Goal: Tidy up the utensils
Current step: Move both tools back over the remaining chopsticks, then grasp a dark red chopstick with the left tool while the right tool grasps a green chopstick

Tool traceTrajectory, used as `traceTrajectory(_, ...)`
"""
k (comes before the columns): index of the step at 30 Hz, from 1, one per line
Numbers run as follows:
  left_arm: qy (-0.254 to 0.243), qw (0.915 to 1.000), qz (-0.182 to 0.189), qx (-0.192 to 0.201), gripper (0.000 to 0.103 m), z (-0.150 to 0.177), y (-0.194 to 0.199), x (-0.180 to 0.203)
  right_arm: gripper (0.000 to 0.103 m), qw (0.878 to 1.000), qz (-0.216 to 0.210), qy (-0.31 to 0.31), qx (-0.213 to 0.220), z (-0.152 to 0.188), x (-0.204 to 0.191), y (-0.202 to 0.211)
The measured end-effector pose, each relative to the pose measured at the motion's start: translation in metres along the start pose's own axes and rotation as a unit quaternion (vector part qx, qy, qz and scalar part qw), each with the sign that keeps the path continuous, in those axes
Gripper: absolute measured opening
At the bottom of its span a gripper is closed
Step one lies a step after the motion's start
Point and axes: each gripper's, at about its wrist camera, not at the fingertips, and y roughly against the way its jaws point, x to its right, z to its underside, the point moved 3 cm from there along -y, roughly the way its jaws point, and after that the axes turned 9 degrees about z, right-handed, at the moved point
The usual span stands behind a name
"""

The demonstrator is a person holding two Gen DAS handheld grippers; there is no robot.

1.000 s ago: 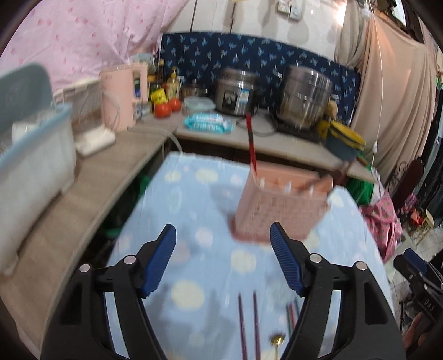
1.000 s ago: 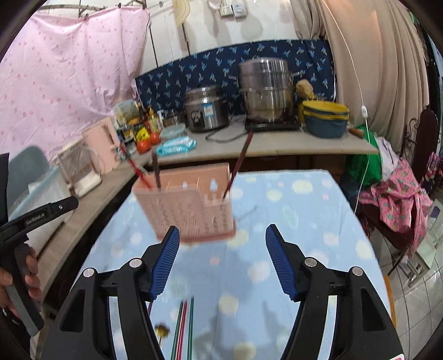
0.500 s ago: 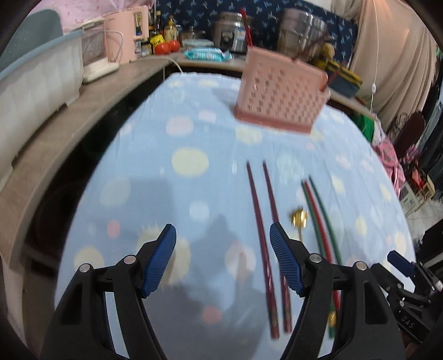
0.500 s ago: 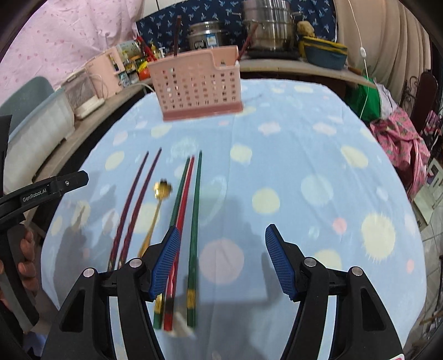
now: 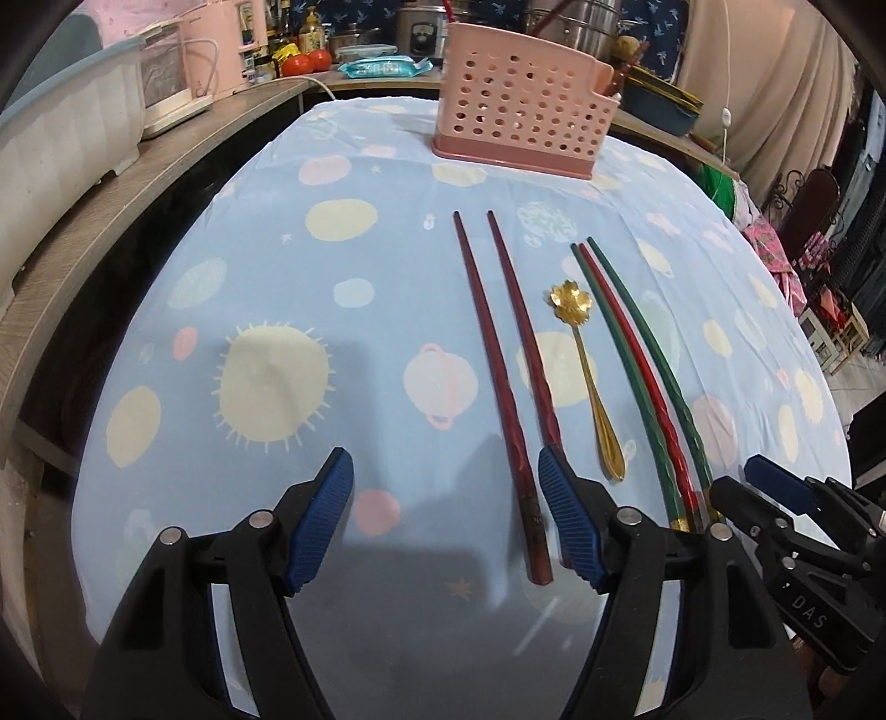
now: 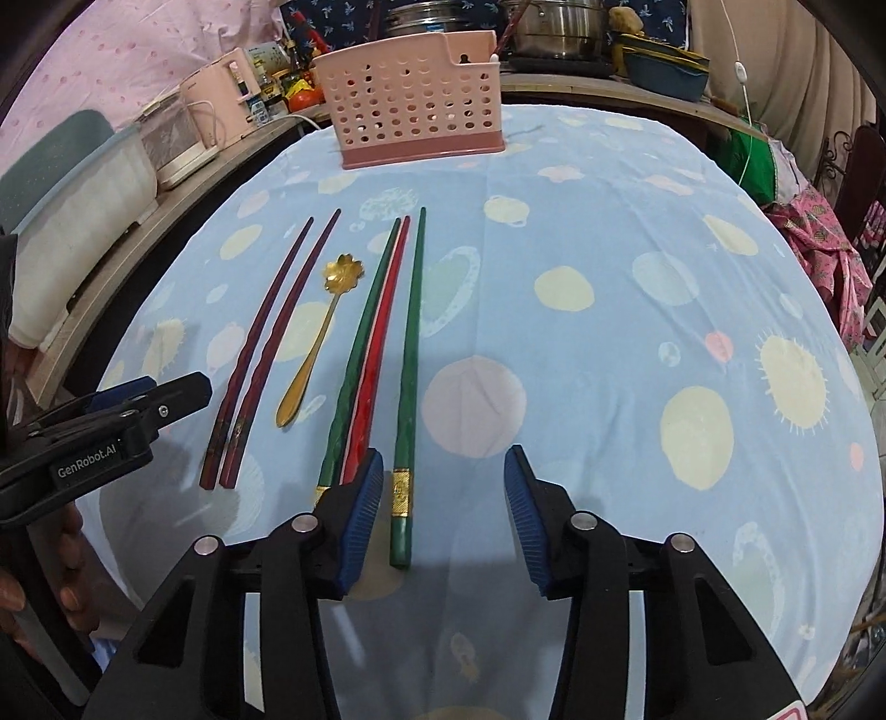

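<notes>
A pink perforated utensil basket point(image 5: 520, 105) point(image 6: 415, 91) stands at the table's far end with a few chopsticks in it. On the blue cloth lie two dark red chopsticks point(image 5: 493, 354) point(image 6: 260, 354), a gold flower-bowled spoon point(image 5: 587, 354) point(image 6: 321, 332), and two green chopsticks point(image 5: 659, 376) point(image 6: 412, 354) with one red chopstick point(image 5: 637, 365) point(image 6: 382, 332) between them. My left gripper point(image 5: 446, 520) is open and empty, with the butt ends of the dark red chopsticks at its right finger. My right gripper point(image 6: 443, 515) is open and empty over the butt end of the single green chopstick.
A wooden counter point(image 5: 111, 221) runs along the left with a white-and-blue tub point(image 5: 61, 133), a pink kettle point(image 6: 219, 105) and jars. Steel pots point(image 6: 554, 27) stand behind the basket. A chair with pink cloth point(image 6: 830, 243) is off the table's right edge.
Both grippers tilted down and came toward the near edge of the table. The view went from the basket to the utensils lying on the cloth. Both stayed open.
</notes>
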Motion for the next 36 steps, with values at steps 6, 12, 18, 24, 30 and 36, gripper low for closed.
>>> traceTrajectory(6, -0.024, 0.9997, -0.004, -0.005, 0.057, 0.006, -0.004, 0.010, 0.037, 1.000, 0.001, 0.003, -0.006, 0.004, -0.004, -0.003)
traceTrajectory(12, -0.032, 0.9994, -0.008, -0.015, 0.049, 0.012, -0.010, 0.012, 0.037, 1.000, 0.005, 0.008, -0.005, 0.007, -0.006, -0.003)
traceTrajectory(18, -0.040, 0.9990, -0.017, -0.013, 0.045, 0.015, -0.010, 0.013, 0.037, 1.000, 0.010, 0.013, -0.002, 0.008, -0.007, -0.004)
traceTrajectory(24, -0.038, 0.9991, -0.019, -0.009, 0.034, 0.019, -0.006, 0.010, 0.035, 1.000, 0.015, 0.020, 0.004, 0.011, -0.008, -0.003)
traceTrajectory(30, -0.033, 0.9993, -0.017, -0.007, 0.027, 0.022, -0.003, 0.005, 0.028, 0.999, 0.022, 0.027, 0.010, 0.015, -0.008, 0.000)
traceTrajectory(36, -0.027, 0.9995, -0.013, -0.007, 0.019, 0.024, 0.000, 0.002, 0.017, 0.999, 0.022, 0.028, 0.011, 0.017, -0.006, 0.001)
